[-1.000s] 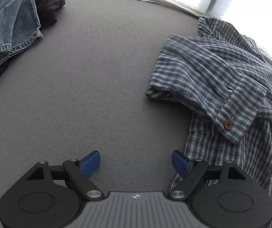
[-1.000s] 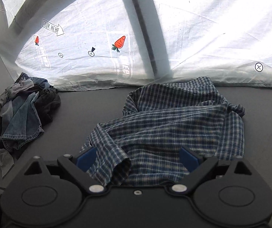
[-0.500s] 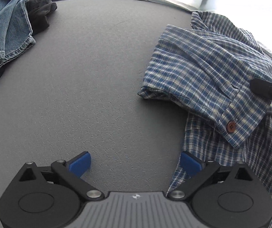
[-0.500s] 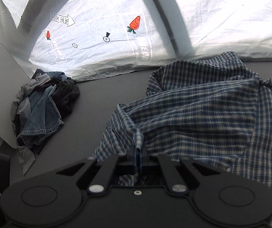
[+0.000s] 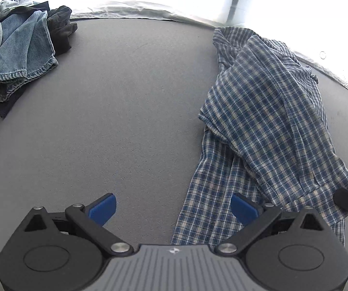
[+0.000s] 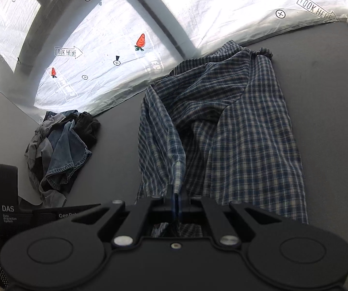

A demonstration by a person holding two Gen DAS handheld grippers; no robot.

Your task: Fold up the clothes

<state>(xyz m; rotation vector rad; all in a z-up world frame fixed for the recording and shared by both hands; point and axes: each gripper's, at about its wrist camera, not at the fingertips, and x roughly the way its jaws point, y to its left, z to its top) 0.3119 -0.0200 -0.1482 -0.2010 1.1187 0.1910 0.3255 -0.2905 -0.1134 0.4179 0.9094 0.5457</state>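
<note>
We work over a wide grey table (image 5: 130,111) that fills most of both views, with a white printed sheet (image 6: 115,43) hanging along its far edge, marked with carrots, arrows and small crosses. On the table's right side in the left wrist view lies our blue plaid shirt (image 5: 266,126), rumpled and drawn out lengthwise toward us, one layer lapped over another. At the far left corner sits a pile of other clothes (image 5: 16,51), faded denim on top and a dark garment beside it, well apart from the shirt. Our left gripper (image 5: 171,208) hangs over the table with its blue pads spread wide; the shirt's near edge lies under the right pad, nothing is clasped. Our right gripper (image 6: 175,197) has its jaws pressed together on a fold of the shirt's edge, which rises in a taut ridge from the pads into the rest of the cloth.
</note>
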